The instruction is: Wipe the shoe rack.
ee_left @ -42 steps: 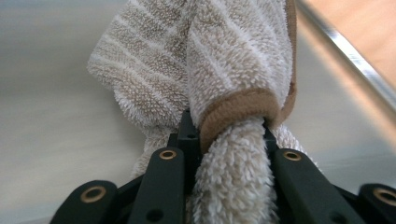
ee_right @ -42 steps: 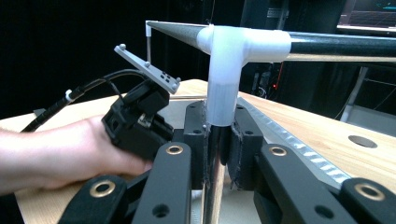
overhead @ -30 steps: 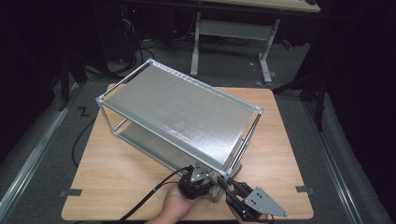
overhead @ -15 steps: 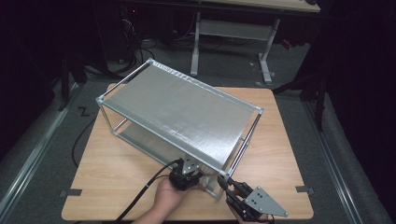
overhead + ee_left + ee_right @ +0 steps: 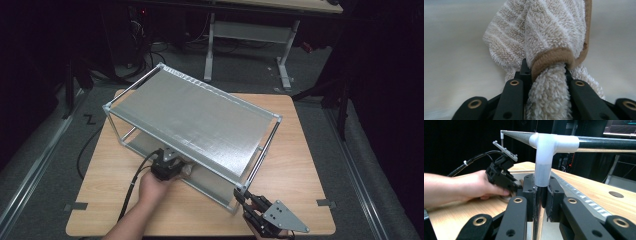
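A two-tier metal rack (image 5: 200, 120) stands slantwise on the wooden table (image 5: 300, 165). My left gripper (image 5: 184, 170) reaches in under the top shelf, just above the lower shelf (image 5: 454, 50). It is shut on a beige striped towel (image 5: 549, 32), which bunches up between its jaws and over their tips (image 5: 546, 67). My right gripper (image 5: 242, 197) is at the rack's near right corner. Its jaws (image 5: 540, 192) are shut on the upright post (image 5: 543, 165) below the white corner joint. The right gripper view also has the left gripper (image 5: 517, 186) and the hand holding it beyond the post.
A black cable (image 5: 131, 187) trails from the left gripper across the table's front left. A desk frame (image 5: 250, 30) stands on the floor behind the table. The table has a small round hole (image 5: 616, 194) to the right of the rack.
The left hand has slid with the towel to the left and farther in along the lower shelf, away from the right gripper. The right gripper has stayed on the post.
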{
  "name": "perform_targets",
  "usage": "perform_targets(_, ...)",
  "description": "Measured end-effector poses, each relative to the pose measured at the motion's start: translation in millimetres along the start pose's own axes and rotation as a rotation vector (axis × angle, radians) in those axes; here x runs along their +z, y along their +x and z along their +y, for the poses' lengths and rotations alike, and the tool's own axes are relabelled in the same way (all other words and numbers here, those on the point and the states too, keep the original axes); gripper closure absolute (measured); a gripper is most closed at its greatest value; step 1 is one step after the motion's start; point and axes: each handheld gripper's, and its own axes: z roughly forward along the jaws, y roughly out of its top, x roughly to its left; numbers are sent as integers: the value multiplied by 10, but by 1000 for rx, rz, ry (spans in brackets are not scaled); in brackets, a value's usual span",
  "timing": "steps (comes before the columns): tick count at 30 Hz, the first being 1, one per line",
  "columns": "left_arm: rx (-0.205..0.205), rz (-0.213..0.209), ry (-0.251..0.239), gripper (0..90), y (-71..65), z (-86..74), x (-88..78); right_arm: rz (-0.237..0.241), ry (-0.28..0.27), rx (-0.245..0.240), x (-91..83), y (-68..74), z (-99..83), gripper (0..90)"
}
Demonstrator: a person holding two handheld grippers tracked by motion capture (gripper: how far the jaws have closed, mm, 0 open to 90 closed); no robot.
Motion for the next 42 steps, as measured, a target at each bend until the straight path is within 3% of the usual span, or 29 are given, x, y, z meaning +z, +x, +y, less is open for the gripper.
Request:
perform_targets(2,-1,28,16,738,178,-17,-12,-1,0,5,-3,1,1,807)
perform_targets(4,-45,44,-5,739,288,-43,-6,-4,-1,0,-7,-7,1,807)
perform_targets(14,-75,174,31,740,851,-80,-68,-22,3,4,-50,-63,-6,806)
perform_targets(17,-142,180,16,739,1017,-123,-91,-34,2,4,-67,-100,-9,806)
perform_targets(18,-141,202,11,740,1063,-132,-108,-35,4,9,-73,-106,-10,806)
perform_targets(19,-156,185,13,739,1077,-138,-108,-37,2,8,-75,-118,-11,806)
perform_targets(20,-145,193,19,739,1115,-142,-125,-39,4,8,-79,-123,-11,806)
perform_targets(21,-137,228,15,739,1149,-146,-145,-44,4,11,-83,-128,-12,806)
perform_targets(22,-139,214,28,739,1183,-156,-161,-44,5,13,-86,-136,-14,806)
perform_targets(23,-175,219,6,739,1206,-175,-161,-47,4,11,-89,-141,-15,806)
perform_targets(24,-153,218,27,739,1249,-186,-194,-47,3,11,-92,-147,-15,806)
perform_targets(25,-179,221,-2,739,1239,-192,-179,-46,2,3,-92,-154,-16,807)
perform_targets(27,-145,219,18,738,1254,-193,-202,-47,2,9,-92,-150,-17,807)
perform_targets(29,-143,232,17,738,1253,-192,-207,-48,1,13,-89,-149,-18,807)
perform_targets(33,-136,203,26,739,1221,-184,-196,-51,0,11,-89,-146,-22,807)
perform_targets(35,-135,216,17,739,1197,-176,-190,-50,-2,13,-87,-145,-23,807)
perform_targets(36,-132,188,25,739,1175,-172,-185,-48,-1,15,-87,-145,-23,807)
perform_targets(38,-127,194,17,740,1119,-156,-174,-50,-2,18,-86,-143,-25,807)
perform_targets(42,-101,157,26,739,964,-120,-136,-50,-2,19,-86,-141,-25,807)
